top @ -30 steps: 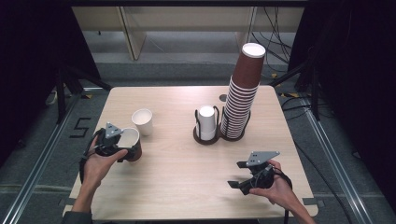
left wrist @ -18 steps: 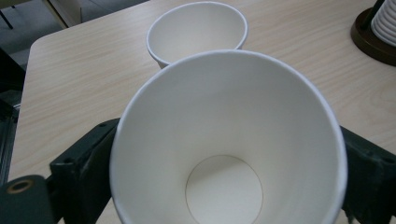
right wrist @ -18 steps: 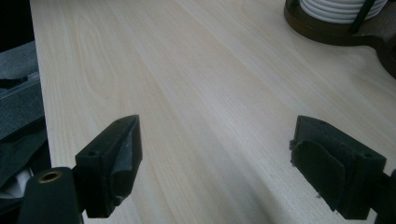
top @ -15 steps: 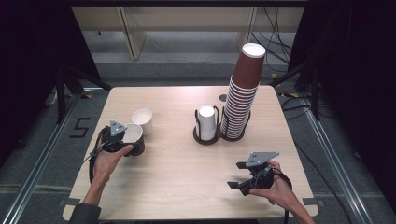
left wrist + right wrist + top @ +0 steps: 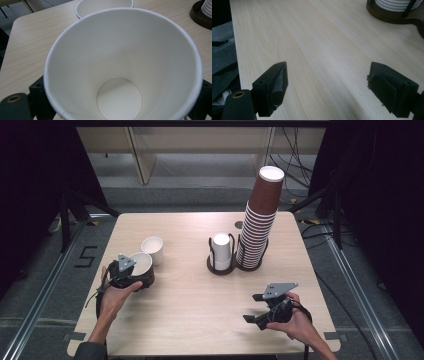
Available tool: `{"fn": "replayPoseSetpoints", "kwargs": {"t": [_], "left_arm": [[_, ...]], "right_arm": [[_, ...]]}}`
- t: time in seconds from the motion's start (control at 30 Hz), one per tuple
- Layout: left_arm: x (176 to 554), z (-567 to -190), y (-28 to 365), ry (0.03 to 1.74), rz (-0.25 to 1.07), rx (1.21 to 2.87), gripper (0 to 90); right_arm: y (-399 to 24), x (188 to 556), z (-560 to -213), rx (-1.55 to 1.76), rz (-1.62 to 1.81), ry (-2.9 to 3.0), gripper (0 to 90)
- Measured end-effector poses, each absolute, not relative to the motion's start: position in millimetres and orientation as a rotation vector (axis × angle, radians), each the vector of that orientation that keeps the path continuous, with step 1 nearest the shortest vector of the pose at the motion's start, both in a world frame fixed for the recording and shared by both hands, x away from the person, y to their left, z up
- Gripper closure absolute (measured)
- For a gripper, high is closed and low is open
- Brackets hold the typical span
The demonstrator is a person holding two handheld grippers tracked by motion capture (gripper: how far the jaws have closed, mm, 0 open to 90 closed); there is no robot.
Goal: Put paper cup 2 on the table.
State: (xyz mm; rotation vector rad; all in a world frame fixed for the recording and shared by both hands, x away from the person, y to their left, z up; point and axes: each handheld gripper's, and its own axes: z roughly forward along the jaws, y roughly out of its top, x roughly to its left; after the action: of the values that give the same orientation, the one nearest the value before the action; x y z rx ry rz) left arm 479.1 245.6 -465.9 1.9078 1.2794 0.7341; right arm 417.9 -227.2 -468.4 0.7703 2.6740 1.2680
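A taped number 5 (image 5: pixel 86 256) marks the floor left of the pale wooden table (image 5: pixel 200 310). The left gripper (image 5: pixel 131 276), its jaws just closing, clasps a brown paper cup with white inside (image 5: pixel 142 268) beside another white-lined paper cup (image 5: pixel 152 249). The right gripper (image 5: pixel 254 308) hovers spread, holding nothing.

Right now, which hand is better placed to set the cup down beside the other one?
Left: its tongs hold the cup right next to the other cup. The right tongs are empty and far away.

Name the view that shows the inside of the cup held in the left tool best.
The left gripper view: it looks straight into the held cup, showing its white walls and round bottom. The high view shows the same cup small, at the left tool, rim up. The right gripper view faces bare table.
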Motion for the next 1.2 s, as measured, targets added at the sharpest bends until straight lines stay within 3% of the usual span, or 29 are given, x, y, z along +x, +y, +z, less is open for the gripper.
{"fn": "replayPoseSetpoints", "kwargs": {"t": [1.2], "left_arm": [[423.4, -494.4, 255.6, 1.312, 0.651, 1.874, 14.7]], "right_arm": [[-226.6, 415.8, -470.2, 0.781, 1.265, 2.674, 17.5]]}}
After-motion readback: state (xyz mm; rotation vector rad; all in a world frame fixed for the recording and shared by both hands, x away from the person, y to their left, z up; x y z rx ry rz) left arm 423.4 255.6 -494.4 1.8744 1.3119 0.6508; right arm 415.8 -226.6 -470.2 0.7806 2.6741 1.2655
